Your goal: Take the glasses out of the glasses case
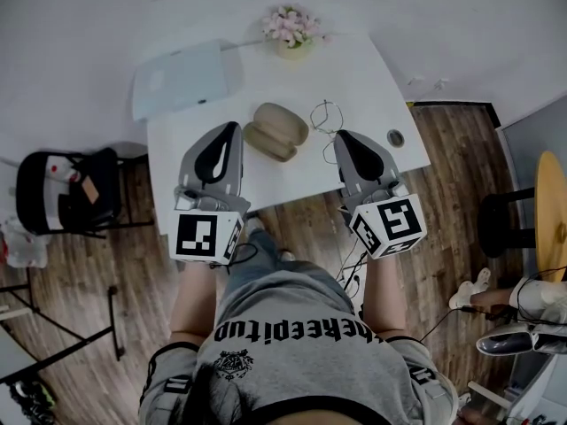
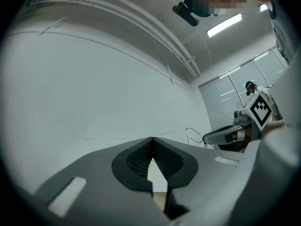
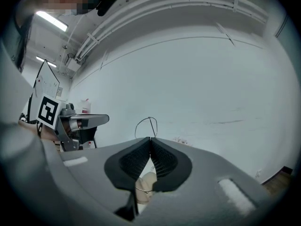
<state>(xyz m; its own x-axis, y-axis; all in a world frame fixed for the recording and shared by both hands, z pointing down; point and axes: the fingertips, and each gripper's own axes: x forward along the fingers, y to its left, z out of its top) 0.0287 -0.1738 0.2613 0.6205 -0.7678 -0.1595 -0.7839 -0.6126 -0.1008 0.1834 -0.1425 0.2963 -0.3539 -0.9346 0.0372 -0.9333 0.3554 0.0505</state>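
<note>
Wire-framed glasses (image 1: 325, 116) are pinched in the closed right tool (image 1: 340, 137), just right of the open glasses case (image 1: 276, 131), apparently to carry them clear. The left tool (image 1: 234, 128), closed and empty, waits left of the case.

Your table (image 1: 354, 78): white, right in front of you.
Middle, near you: glasses case (image 1: 276, 131), beige, lying open.
Far left corner: flat pale-blue slab (image 1: 182, 78).
Far edge: small pot of pink flowers (image 1: 291, 29).
Right edge: small round disc (image 1: 395, 137).
</note>
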